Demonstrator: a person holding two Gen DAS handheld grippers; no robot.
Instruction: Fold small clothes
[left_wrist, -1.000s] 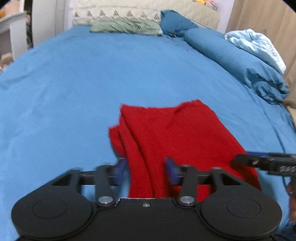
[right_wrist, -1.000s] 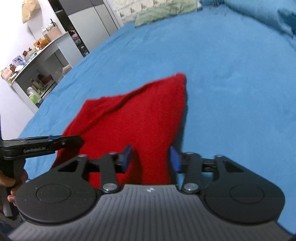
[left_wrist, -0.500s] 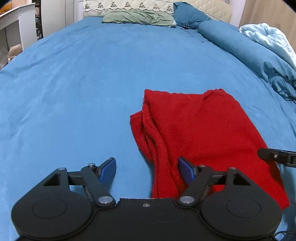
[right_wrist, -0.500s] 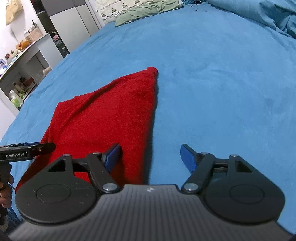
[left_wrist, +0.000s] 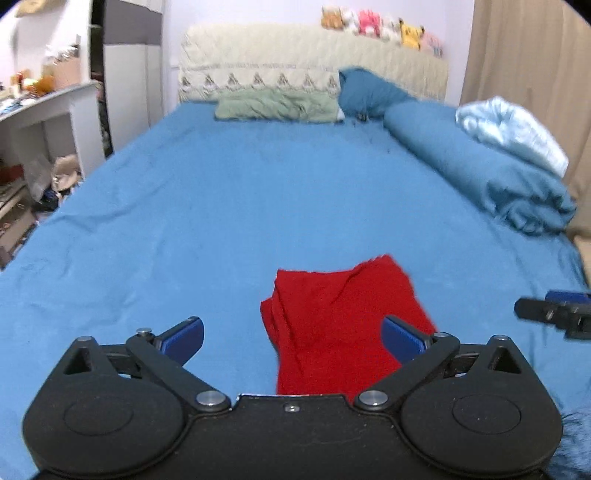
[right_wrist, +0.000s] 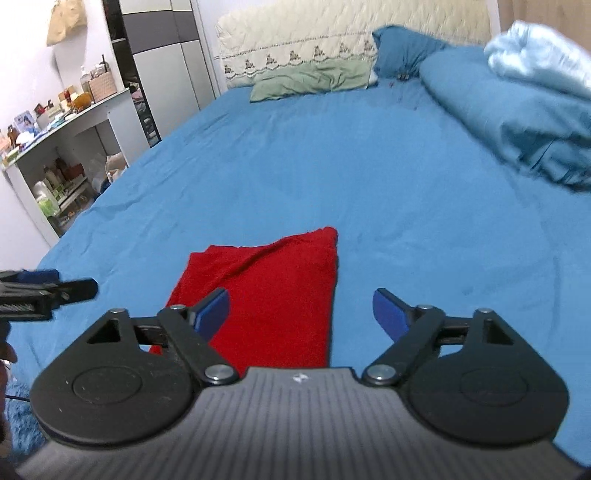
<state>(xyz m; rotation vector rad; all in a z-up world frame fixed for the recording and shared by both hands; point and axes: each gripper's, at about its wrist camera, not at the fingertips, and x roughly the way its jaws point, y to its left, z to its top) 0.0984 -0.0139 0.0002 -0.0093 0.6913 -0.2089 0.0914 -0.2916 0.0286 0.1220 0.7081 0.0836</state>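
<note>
A red garment (left_wrist: 343, 325) lies folded into a narrow stack on the blue bed sheet (left_wrist: 221, 221); it also shows in the right wrist view (right_wrist: 273, 299). My left gripper (left_wrist: 293, 338) is open and empty, raised above and behind the garment's near end. My right gripper (right_wrist: 301, 314) is open and empty, also raised behind the garment. The right gripper's tip shows at the right edge of the left wrist view (left_wrist: 554, 314). The left gripper's tip shows at the left edge of the right wrist view (right_wrist: 48, 291).
A rolled blue duvet (left_wrist: 480, 177) with a pale blue blanket (left_wrist: 513, 129) lies along the bed's right side. Green and blue pillows (left_wrist: 280, 105) lie at the headboard. A white shelf unit with clutter (right_wrist: 62, 155) stands left of the bed.
Both grippers opened, let go of the red garment and pulled back and up. The garment now lies flat on the sheet, farther from both cameras.
</note>
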